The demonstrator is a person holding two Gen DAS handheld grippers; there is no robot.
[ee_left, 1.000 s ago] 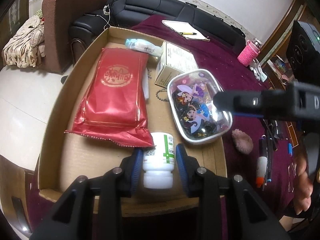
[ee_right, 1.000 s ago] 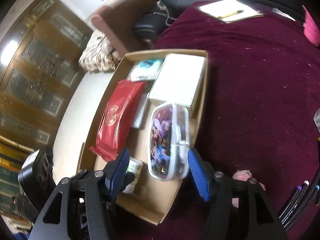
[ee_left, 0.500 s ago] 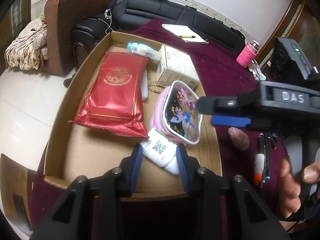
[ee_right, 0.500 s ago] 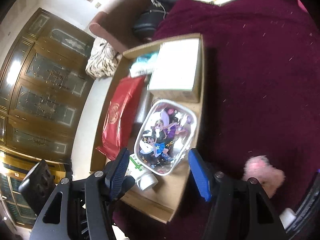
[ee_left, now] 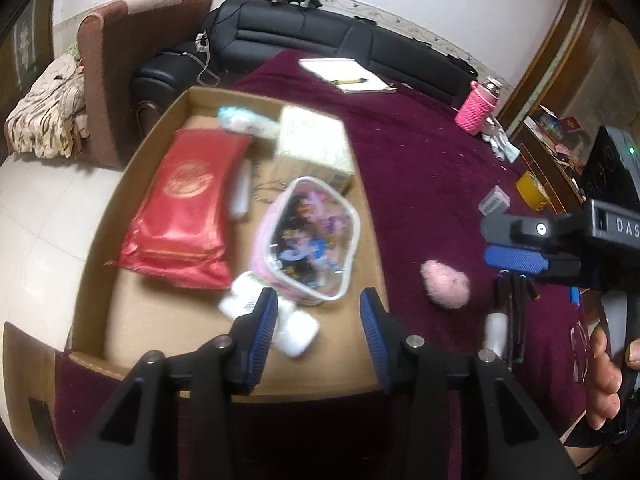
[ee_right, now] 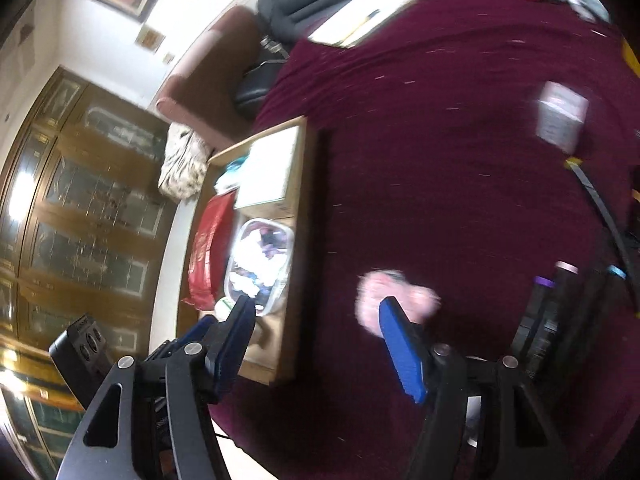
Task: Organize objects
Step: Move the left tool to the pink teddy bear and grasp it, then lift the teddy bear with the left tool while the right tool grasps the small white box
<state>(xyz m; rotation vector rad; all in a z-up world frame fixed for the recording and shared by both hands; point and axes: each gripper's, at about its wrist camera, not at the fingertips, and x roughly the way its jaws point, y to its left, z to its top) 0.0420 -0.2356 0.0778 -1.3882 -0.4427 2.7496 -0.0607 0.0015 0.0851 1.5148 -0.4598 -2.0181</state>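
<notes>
Tongs both angled steeply down. Left tongs point(ee_left: 318, 318) opening, gripping nothing, over white bottle point(ee_left: 276, 318) lying in cardboard tray point(ee_left: 94, 264) beside clear pouch point(ee_left: 308, 242). Right tongs point(ee_right: 316, 344) widening, empty, above maroon worktop point(ee_right: 440, 168) near pink fluffy ball point(ee_right: 394, 288).

Even indoor light is filling both fisheye views, edges are bending into black corners, motion blur is smearing everything, and glare is flaring on the glass cabinet doors point(ee_right: 80, 200).
</notes>
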